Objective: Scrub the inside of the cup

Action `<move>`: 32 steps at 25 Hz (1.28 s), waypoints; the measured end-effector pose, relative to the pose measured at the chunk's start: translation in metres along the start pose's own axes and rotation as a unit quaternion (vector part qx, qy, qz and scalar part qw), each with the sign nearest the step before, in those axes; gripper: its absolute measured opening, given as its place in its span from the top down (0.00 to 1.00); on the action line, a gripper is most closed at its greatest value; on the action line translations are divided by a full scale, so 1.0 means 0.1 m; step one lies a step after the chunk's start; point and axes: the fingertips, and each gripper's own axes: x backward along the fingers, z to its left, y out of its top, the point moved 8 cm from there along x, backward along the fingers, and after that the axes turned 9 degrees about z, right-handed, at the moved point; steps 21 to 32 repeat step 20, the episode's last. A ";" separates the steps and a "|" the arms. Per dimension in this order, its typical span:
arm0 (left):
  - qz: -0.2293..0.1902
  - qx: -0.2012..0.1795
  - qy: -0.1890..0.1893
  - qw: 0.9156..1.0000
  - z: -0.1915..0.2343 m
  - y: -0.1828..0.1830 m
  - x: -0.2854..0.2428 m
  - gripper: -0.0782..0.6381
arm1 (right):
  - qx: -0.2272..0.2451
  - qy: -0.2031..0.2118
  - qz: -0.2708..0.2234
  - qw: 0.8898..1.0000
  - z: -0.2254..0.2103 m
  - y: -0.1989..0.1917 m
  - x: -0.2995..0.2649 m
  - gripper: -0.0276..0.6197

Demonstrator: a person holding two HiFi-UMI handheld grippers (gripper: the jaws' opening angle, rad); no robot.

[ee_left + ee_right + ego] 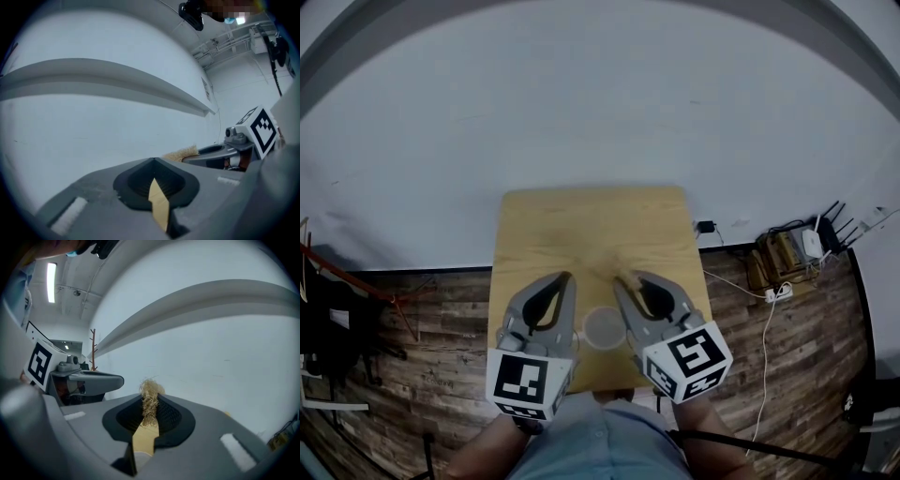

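Cup (603,328) on the wooden table (591,225), visible in the head view only, lying between the left gripper (562,277) and the right gripper (630,278), behind both sets of fingertips. Right gripper view: fingers closed on a straw-coloured fibre tuft (151,389) that sticks out past their tips. Left gripper view: fingers closed together with nothing between them; the fibre tuft appears to their right, at the other gripper's tips

A sparse lab-like room: small wooden bench (591,225) against a plain white wall (581,112); plank floor (441,309); router (813,242) and power strip (779,292) at three o'clock.
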 end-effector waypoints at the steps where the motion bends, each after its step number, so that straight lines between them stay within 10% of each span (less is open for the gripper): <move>1: -0.001 -0.002 -0.001 1.000 -0.01 0.00 -0.01 0.86 | -0.001 0.000 0.000 1.000 0.00 0.00 0.00 0.87; 32: 0.008 0.018 -0.008 1.000 -0.23 0.03 -0.08 0.86 | -0.002 -0.006 0.005 1.000 -0.11 -0.08 0.10 0.87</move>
